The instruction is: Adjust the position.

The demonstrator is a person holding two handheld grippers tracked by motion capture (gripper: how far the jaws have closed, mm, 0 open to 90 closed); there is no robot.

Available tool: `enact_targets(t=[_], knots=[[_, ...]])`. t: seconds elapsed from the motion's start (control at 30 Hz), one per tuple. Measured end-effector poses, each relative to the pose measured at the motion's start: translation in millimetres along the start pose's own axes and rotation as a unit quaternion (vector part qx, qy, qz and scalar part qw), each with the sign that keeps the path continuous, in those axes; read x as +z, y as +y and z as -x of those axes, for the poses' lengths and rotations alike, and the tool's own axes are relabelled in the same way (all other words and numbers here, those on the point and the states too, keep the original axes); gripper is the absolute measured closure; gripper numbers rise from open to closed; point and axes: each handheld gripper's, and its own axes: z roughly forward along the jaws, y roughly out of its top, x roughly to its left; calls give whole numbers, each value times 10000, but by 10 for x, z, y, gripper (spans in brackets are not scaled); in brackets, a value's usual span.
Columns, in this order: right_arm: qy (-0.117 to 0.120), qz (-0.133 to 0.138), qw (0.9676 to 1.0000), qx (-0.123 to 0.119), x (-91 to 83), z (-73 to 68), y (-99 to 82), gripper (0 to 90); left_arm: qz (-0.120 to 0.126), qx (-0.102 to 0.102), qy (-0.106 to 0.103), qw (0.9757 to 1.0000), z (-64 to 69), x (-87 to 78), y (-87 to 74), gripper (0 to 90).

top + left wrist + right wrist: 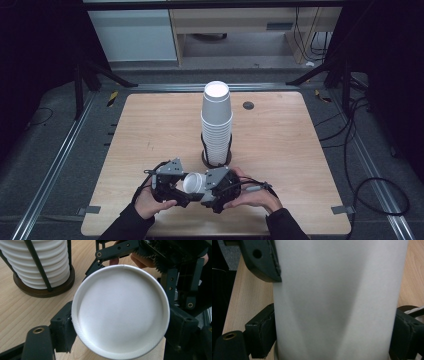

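Observation:
A single white paper cup (pixel 194 182) lies on its side above the table's front edge, held between both grippers. My left gripper (pixel 184 192) comes in from the left. In the left gripper view, its pads (pixel 63 328) press on the cup's round end (pixel 120 312), which faces the camera. My right gripper (pixel 206 189) comes in from the right, shut on the cup's side wall (pixel 337 297), with a pad (pixel 262 332) on each side. A left jaw also shows at the upper left of the right gripper view.
A tall stack of white cups (pixel 216 120) stands in a black wire holder on a dark round base (pixel 205 159), just behind the grippers in the middle of the wooden table (pixel 150 130). A small dark grommet (pixel 248 105) sits at the far right.

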Motion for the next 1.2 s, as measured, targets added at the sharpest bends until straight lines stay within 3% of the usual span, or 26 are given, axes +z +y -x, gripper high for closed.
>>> enact_targets(t=[0.4, 0.87, 1.07, 1.1, 1.2], knots=[[-11, 216, 9993, 288, -76, 55, 0, 67, 30, 17, 123, 9999, -10, -30, -1, 232], [-307, 540, 9974, 374, -336, 129, -11, 60, 125, -55, 344, 9993, -129, -172, -39, 230], [-520, 811, 9925, 750, -555, 227, -102, 62, 370, -134, 426, 9983, -203, -293, -54, 230], [-566, 967, 9892, 942, -625, 254, -163, 63, 467, -145, 427, 9979, -218, -336, -56, 230], [-548, 1086, 9865, 1094, -658, 268, -209, 64, 633, -165, 388, 9971, -227, -378, -57, 230]])
